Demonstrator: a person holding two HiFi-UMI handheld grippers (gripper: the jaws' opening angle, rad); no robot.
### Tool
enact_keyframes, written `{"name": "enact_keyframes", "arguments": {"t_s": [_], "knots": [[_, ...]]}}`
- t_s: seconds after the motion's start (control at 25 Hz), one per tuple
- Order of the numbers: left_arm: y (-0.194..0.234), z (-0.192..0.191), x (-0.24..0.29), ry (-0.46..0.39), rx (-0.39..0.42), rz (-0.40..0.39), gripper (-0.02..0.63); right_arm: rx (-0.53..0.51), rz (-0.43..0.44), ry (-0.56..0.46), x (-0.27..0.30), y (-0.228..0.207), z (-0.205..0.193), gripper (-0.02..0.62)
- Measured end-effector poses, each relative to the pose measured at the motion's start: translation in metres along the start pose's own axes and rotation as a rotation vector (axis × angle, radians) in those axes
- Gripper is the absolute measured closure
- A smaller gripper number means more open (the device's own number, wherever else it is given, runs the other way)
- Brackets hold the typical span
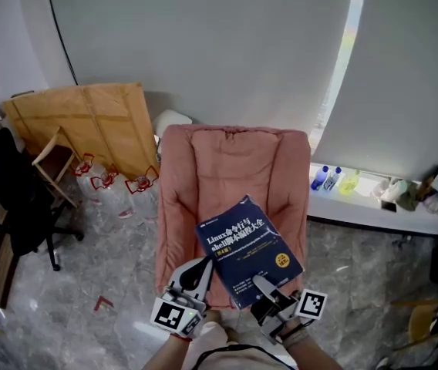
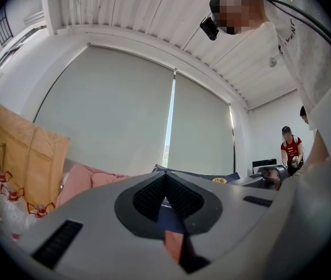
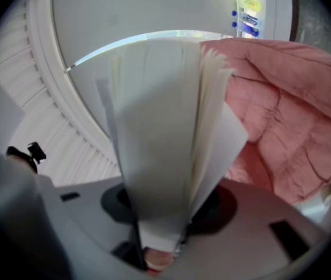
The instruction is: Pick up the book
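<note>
R gripper point(image 1: 264, 286): jaws clamped on the book point(image 1: 246, 257) at its near edge, pages fanning straight ahead. L gripper point(image 1: 202, 270): jaws nearly together, apparently pinching the cover's left edge. Book's long axis runs fwd from both, over the chair point(image 1: 227, 168).

One book point(image 1: 248, 250) and one pink armchair point(image 1: 234, 164) are in view. There are two grippers, the left gripper point(image 1: 201, 268) and the right gripper point(image 1: 261, 285), with one marker cube point(image 1: 174, 314) apiece, two in all. Three water jugs point(image 1: 105, 179) with red handles stand by one flattened cardboard box point(image 1: 88, 122). At the left are one black office chair point(image 1: 18, 199) and one wooden chair point(image 1: 53, 160). Three small bottles point(image 1: 331, 178) stand on the window ledge point(image 1: 358, 206): two blue-capped, one yellow-green. Two roller blinds point(image 1: 203, 45) hang behind.
</note>
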State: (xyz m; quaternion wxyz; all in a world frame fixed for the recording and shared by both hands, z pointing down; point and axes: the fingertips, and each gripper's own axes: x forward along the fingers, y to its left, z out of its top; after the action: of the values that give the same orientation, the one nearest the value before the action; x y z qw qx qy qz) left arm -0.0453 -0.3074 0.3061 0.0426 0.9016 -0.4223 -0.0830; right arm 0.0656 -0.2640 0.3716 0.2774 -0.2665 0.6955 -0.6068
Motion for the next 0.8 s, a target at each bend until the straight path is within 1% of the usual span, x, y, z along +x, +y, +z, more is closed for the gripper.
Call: {"name": "enact_keyframes", "arguments": {"t_s": [0.2, 0.56, 0.8], "knots": [[0.003, 0.0, 0.001, 0.002, 0.003, -0.005, 0.594, 0.02, -0.003, -0.021, 0.003, 0.006, 0.005, 0.417], [0.003, -0.004, 0.002, 0.012, -0.006, -0.033, 0.593, -0.003, 0.022, -0.042, 0.012, 0.018, 0.011, 0.417], [0.007, -0.003, 0.004, 0.01, -0.015, -0.041, 0.593, -0.008, 0.017, -0.052, 0.018, 0.018, 0.011, 0.417]]}}
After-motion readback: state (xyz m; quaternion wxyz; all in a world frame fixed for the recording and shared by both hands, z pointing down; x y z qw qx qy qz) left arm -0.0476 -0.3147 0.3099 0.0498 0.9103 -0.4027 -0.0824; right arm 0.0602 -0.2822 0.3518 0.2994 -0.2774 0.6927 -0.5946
